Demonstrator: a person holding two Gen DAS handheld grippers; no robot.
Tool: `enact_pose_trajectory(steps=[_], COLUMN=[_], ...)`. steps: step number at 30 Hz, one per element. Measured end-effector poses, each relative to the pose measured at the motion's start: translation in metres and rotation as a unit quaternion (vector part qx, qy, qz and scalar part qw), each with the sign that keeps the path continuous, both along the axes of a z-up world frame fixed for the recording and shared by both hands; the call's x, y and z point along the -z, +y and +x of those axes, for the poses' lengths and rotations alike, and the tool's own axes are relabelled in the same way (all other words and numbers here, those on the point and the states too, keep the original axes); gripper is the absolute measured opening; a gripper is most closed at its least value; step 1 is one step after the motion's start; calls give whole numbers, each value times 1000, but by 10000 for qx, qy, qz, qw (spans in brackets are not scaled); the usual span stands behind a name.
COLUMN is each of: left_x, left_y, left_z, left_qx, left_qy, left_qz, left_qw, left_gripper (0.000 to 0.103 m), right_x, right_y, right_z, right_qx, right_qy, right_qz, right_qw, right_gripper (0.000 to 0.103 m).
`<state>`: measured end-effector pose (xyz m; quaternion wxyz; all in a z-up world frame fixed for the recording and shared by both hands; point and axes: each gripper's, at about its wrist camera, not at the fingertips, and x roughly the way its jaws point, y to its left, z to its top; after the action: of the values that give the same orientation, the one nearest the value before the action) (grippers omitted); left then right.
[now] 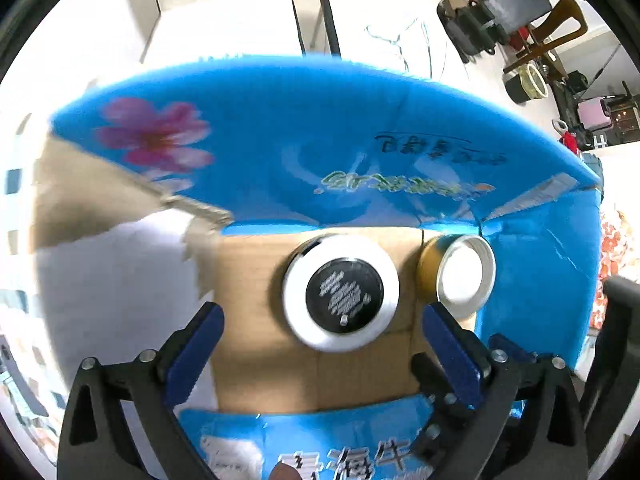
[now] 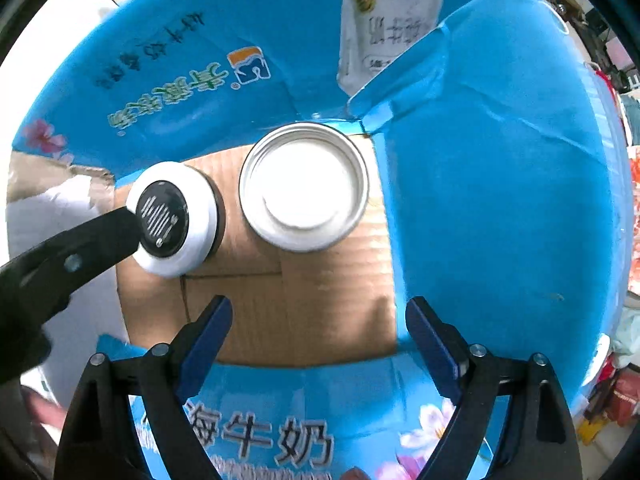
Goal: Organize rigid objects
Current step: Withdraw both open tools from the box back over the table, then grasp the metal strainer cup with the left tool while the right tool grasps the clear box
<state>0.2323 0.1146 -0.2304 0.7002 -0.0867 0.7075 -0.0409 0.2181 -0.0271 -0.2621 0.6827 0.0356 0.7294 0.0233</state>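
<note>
A blue milk carton box (image 1: 320, 140) lies open, with a brown cardboard floor (image 1: 256, 340). On that floor stand a white round container with a black label disc (image 1: 342, 294) and a gold can with a white-lined metal top (image 1: 460, 274). My left gripper (image 1: 322, 344) is open above the floor, just below the white container, and holds nothing. In the right wrist view my right gripper (image 2: 318, 338) is open and empty over the cardboard floor (image 2: 328, 300), below the can (image 2: 304, 192). The white container (image 2: 172, 218) sits left of the can, with the left gripper's black finger (image 2: 80, 248) at its edge.
The box flaps (image 2: 500, 160) stand up around the floor on the far and right sides. A torn cardboard flap (image 1: 100, 196) hangs at the left. A white surface (image 1: 112, 280) lies left of the box. Chairs and clutter (image 1: 532, 40) stand far right.
</note>
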Motion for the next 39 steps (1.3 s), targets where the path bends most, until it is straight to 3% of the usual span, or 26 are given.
enact_pose_trajectory(steps=[8,14,21,26,30,33,36,39], left_x=[-56,-97,-155,-178,-184,-171,-148,-115], left_y=[10,6,-11,-36,-79,-124,-174,-216], left_z=[-57,-86,-117,-134,-144,-149,-157,-163], left_qx=[93,-28,-99,45,343,666,1046,1362], left_qy=[-836,-1247,-1662,-1861,-1902,-1810,-1637,-1353], left_qz=[642,587,782,746,566,427,302,286], left_qw=[9944,9904,9829,9797,9795,9803,9805,9810], left_gripper=[102,102,102,102,102,102,102,102], right_x=[-73,-135,-179,-205,-212,-206,-181,-130], right_y=[-9,-12,-20,-56,-118,-177,-232,-271], right_z=[-38,-80,-121,-149,-169,-186,-202,-212], right_qx=[-291,-483,-543,-395,8,434,845,1050], right_qy=[-748,-1222,-1557,-1681,-1749,-1699,-1454,-860], right_qz=[26,259,616,706,459,43,-360,-461], right_qw=[9968,9910,9844,9824,9835,9845,9851,9897], right_gripper=[91,91,91,91,91,91,91,91])
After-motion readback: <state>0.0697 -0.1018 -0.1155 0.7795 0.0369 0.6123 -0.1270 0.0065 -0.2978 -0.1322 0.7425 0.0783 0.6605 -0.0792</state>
